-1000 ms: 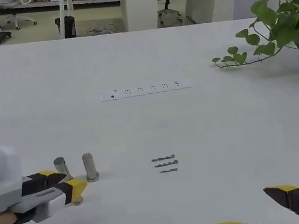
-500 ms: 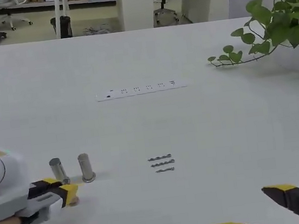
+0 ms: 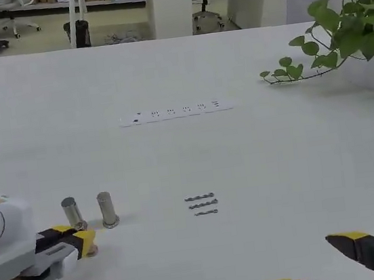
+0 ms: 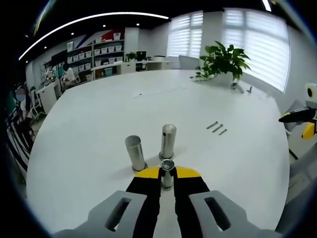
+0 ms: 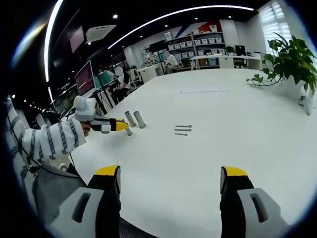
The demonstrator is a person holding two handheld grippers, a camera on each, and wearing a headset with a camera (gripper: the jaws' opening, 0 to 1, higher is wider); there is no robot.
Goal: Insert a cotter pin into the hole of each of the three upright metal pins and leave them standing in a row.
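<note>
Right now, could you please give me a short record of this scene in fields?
left gripper: jaws shut on held metal pin, upright
free metal pins: two, upright, just beyond the jaws
cotter pins: three, lying side by side on the table, none inserted
right gripper: jaws open, empty, apart from the parts

A broad white table (image 3: 257, 152) carries a white power strip (image 3: 175, 111) lying flat across its middle, well apart from a leafy green plant (image 3: 352, 14) at the far right edge, whose trailing shoot (image 3: 291, 70) rests on the surface. Beyond the table a white cabinet (image 3: 169, 9) stands beside an office chair (image 3: 205, 1). In the left gripper view, shelves (image 4: 101, 49) line the back wall and slatted blinds (image 4: 252, 42) cover the windows
</note>
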